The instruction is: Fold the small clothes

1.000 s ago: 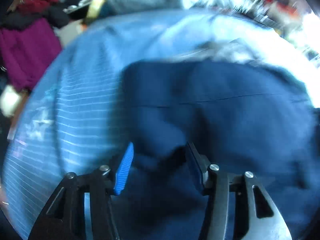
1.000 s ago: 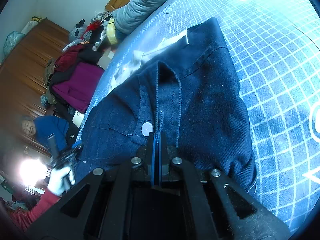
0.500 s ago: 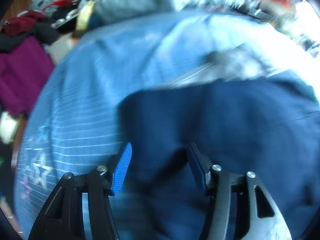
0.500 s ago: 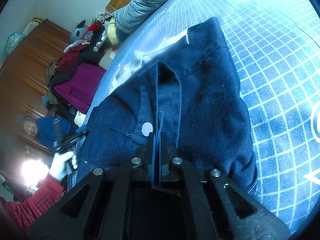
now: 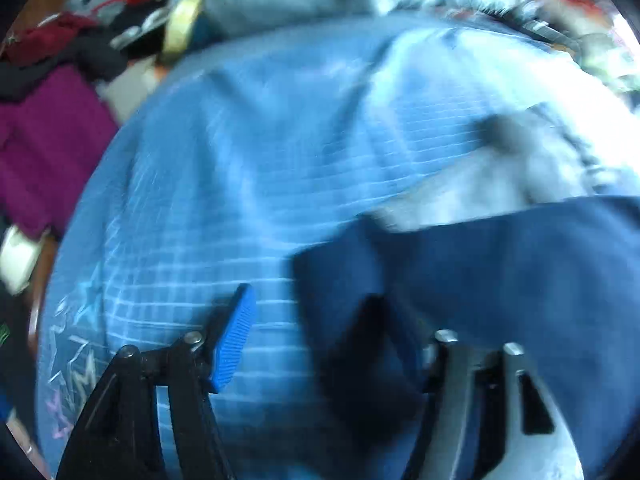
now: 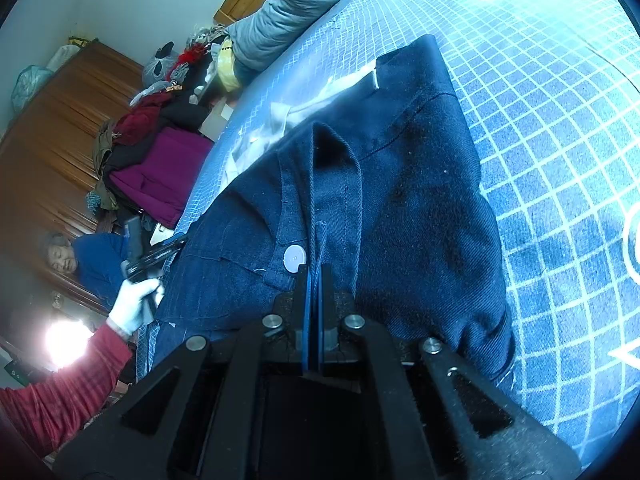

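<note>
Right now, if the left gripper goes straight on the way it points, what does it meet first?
Probably the edge of the dark blue garment, which already lies between the open left gripper fingers; beyond it is the blue grid bedsheet. The picture is blurred, so depth is uncertain.

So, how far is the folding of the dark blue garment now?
Early stage. Done: the dark blue garment lies bunched on the blue checked bedcover, with no neat fold visible. In hand: the right gripper is shut on its edge near the white button; the left gripper is open over another edge. Left: the actual folds.
</note>
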`<state>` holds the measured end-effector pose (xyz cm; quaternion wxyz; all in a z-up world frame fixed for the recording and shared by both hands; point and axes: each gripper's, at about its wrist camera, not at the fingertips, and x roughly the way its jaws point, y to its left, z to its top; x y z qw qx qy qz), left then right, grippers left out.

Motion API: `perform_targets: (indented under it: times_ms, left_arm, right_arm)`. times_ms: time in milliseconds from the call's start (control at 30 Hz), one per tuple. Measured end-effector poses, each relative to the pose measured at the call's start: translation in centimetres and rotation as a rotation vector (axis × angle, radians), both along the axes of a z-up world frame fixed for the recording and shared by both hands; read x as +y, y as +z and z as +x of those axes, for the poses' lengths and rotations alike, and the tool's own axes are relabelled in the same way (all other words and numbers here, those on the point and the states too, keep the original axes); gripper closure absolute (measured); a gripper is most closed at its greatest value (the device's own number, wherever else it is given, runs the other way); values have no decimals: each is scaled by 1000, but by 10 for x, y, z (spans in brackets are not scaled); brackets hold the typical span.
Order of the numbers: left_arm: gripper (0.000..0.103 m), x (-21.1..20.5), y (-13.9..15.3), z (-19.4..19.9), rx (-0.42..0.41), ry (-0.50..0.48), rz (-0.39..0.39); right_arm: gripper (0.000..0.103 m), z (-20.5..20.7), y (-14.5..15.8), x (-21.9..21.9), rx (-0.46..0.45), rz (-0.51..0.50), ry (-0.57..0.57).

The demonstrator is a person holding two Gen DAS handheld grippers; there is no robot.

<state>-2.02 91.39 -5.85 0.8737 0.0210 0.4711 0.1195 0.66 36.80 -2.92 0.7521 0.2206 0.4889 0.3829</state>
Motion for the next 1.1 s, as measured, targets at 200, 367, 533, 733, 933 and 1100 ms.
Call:
perform_targets:
  times_ms: [200, 367, 533, 733, 933, 1100]
  left_arm:
    - [31, 41, 26, -33, -49, 247, 49]
    - [27, -22, 52, -119, -152, -11, -106]
    - [18, -47, 13, -178, 0, 5, -18]
    - [20, 14, 32, -246, -44, 336, -19]
    - [25, 54, 78, -361, -198, 473, -296]
    - [22, 5, 81, -421, -228, 253, -561]
  right_arm:
    - [103, 0, 0, 0, 0, 3, 0]
    - [103, 1, 0, 0, -2, 7, 1]
    - [103, 2, -1, -1, 3, 7, 2]
    - [103, 5, -1, -2, 35, 11, 8]
    - [61, -37, 56, -29, -96, -155, 45]
    - [51, -110, 89, -106, -119, -190, 37]
